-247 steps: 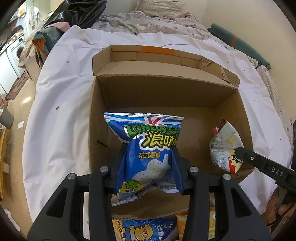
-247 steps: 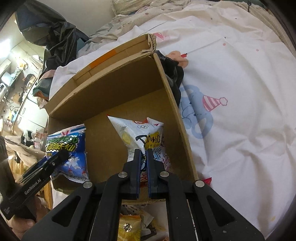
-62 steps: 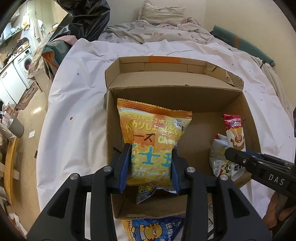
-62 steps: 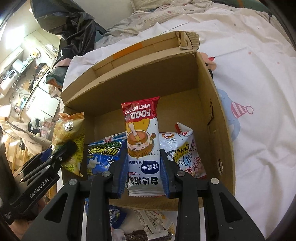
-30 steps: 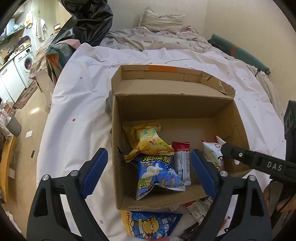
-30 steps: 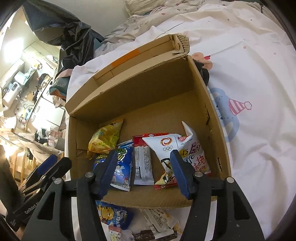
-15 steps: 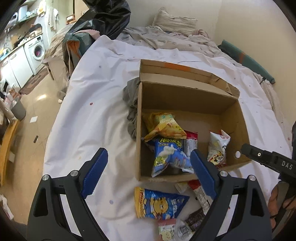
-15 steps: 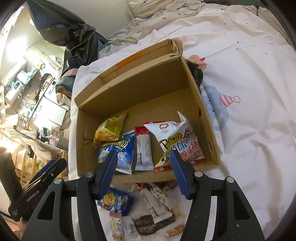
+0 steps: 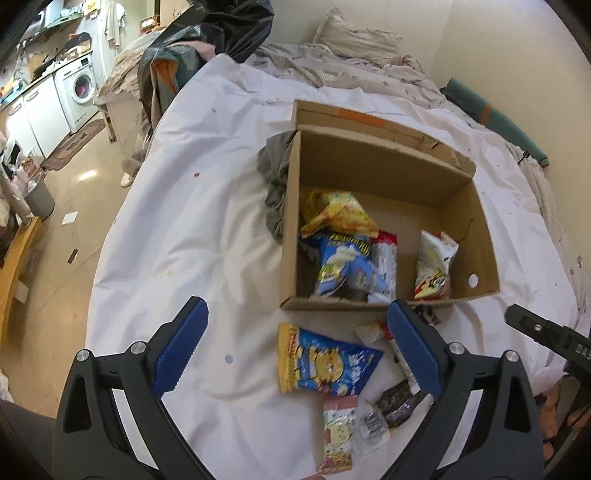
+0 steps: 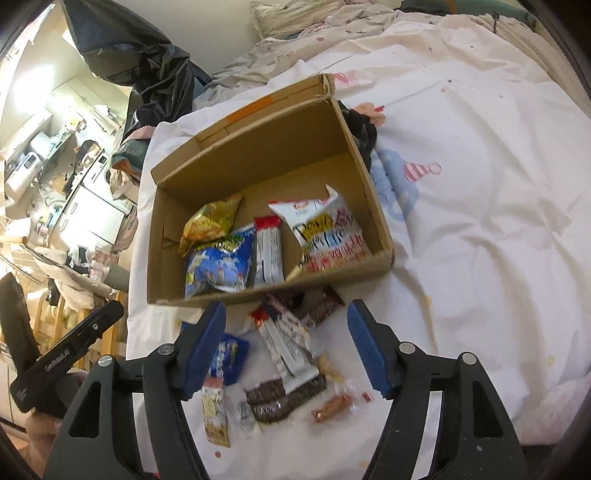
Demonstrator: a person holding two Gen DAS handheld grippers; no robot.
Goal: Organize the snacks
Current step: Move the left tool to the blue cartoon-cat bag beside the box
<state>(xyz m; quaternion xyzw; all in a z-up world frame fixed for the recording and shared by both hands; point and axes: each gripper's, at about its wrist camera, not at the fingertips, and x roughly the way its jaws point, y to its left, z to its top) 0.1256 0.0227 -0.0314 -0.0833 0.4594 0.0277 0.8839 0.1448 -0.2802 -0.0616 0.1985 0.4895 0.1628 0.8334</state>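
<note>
An open cardboard box [image 9: 480, 236] [image 10: 266, 162] stands on the white bedsheet. It holds a yellow chip bag [image 9: 338, 212] [image 10: 210, 221], a blue chip bag [image 9: 343, 266] [image 10: 219, 264], a red-topped bar [image 9: 384, 254] [image 10: 267, 254] and a white snack bag [image 9: 434, 260] [image 10: 327, 234]. Loose snacks lie in front of the box: a blue cartoon bag [image 9: 325, 363] [image 10: 231, 356], a white wafer pack [image 10: 286, 339], dark bars [image 10: 284, 397] and a pink packet [image 9: 338, 430]. My left gripper [image 9: 295, 347] is open and empty above the loose snacks. My right gripper [image 10: 286, 341] is open and empty over them too.
A grey cloth [image 9: 275, 177] lies against the box's left wall. A black plastic bag [image 9: 218, 27] and rumpled bedding [image 9: 351, 55] sit at the bed's far end. The bed edge drops to the floor on the left, with a washing machine [image 9: 83, 85] beyond.
Both grippers let go of their snacks into the box, opened, and pulled back and up. The loose snacks in front of the box have come into view.
</note>
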